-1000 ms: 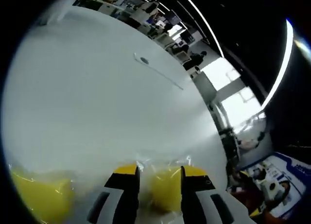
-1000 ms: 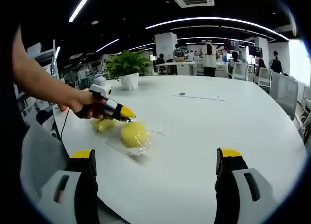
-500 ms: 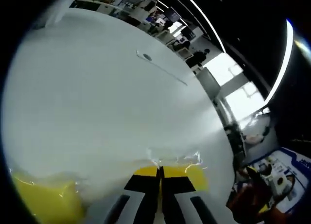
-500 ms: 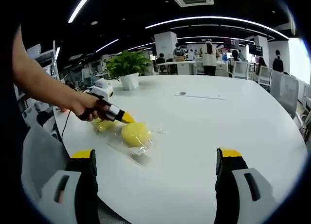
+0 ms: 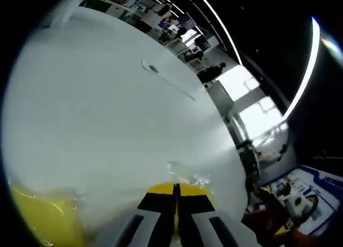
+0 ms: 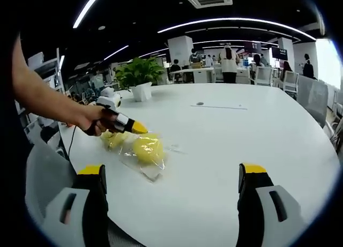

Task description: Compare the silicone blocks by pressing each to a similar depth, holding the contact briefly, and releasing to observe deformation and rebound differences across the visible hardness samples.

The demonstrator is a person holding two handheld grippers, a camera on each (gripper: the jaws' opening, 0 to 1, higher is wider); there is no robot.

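Your left tool (image 6: pixel 138 127), jaws pressed together, tips the bagged yellow silicone blocks (image 6: pixel 147 149) at the frame's left-centre on the white tabletop (image 6: pixel 230 134), while your right tool (image 6: pixel 171 174) stands wide, holding nothing.

Two yellow silicone blocks in clear wrap, one (image 6: pixel 148 148) left of centre, another (image 6: pixel 114 139) further left; two tools (image 6: pixel 138 128) (image 6: pixel 172 177); one potted plant (image 6: pixel 140 75), upper left.

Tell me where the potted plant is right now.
In the right gripper view, the potted plant stands at the far left edge of the white table, beyond the bagged yellow blocks and the left tool.
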